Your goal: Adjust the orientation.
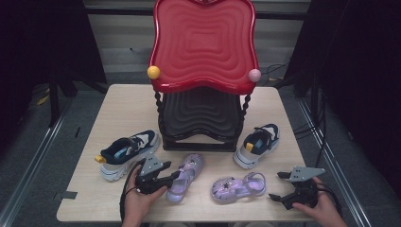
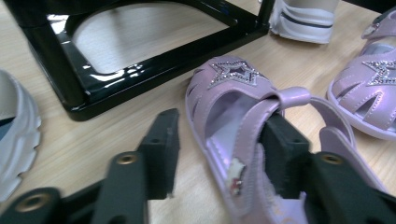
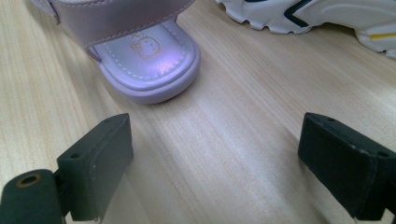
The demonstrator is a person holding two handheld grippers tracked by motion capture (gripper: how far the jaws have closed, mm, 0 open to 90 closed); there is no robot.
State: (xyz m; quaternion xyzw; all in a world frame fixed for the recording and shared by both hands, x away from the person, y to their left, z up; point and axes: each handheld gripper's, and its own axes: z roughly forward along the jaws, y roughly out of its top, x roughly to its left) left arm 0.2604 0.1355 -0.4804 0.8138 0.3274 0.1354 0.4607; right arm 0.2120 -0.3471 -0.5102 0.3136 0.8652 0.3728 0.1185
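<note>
Two fingers straddle the sandal's (image 2: 243,140) side edge.

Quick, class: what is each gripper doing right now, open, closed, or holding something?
Left gripper: open, one jaw inside the purple sandal, one outside its side; not yet clamped.
Right gripper: open, holding nothing.

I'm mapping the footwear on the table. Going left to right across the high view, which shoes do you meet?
Navy and white sneaker → purple sandal at the left gripper → second purple sandal → second navy and white sneaker.
</note>
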